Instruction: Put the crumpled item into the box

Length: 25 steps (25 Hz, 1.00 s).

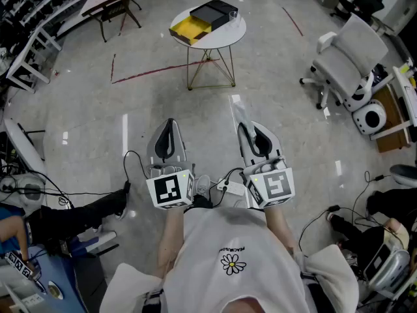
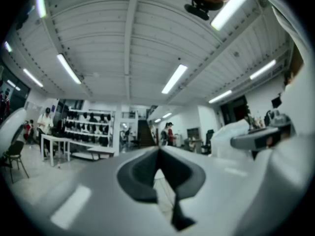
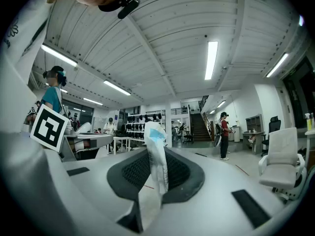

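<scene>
Being pinched in right gripper (image 1: 244,130) fingers: one crumpled item (image 3: 157,157); left gripper (image 1: 170,125) fingers pressed together; one box (image 1: 206,18), far table (image 1: 229,38).

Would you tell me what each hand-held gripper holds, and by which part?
The right hand-held gripper pinches the crumpled white packet at its middle; the left hand-held gripper is empty.

Between the right gripper's (image 3: 158,145) matt, ribbed dark pads (image 3: 129,173) we see the crumpled item (image 3: 160,177): thin, glossy white plastic.
</scene>
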Each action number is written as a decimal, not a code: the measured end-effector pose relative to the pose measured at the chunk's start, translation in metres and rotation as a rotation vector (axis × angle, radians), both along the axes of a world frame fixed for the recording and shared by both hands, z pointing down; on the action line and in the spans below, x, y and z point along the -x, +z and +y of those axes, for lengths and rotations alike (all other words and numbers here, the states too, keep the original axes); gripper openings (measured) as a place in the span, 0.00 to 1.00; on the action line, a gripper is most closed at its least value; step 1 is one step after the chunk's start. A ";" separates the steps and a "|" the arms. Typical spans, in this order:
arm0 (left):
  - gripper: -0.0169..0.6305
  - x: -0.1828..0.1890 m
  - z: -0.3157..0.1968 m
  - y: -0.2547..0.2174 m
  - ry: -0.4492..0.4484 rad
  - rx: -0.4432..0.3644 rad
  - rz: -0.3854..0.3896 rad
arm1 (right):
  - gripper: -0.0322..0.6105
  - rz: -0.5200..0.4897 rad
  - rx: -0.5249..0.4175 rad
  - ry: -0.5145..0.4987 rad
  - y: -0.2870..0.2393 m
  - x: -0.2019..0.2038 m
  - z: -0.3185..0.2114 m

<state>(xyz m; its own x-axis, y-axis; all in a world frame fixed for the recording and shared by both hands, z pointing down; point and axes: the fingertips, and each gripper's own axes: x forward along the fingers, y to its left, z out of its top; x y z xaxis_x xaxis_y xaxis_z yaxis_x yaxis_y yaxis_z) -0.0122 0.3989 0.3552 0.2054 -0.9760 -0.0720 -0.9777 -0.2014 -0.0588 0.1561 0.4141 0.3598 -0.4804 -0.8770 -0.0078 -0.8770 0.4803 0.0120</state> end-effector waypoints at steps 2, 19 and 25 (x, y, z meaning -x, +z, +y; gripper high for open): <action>0.02 0.005 -0.005 0.003 -0.006 0.000 -0.001 | 0.13 0.002 0.000 -0.002 0.004 0.004 -0.004; 0.02 0.100 -0.065 0.005 -0.011 -0.024 0.040 | 0.13 -0.074 0.055 0.004 0.016 0.085 -0.070; 0.02 0.150 -0.098 0.005 -0.068 -0.058 0.055 | 0.13 -0.018 0.025 -0.011 0.011 0.116 -0.094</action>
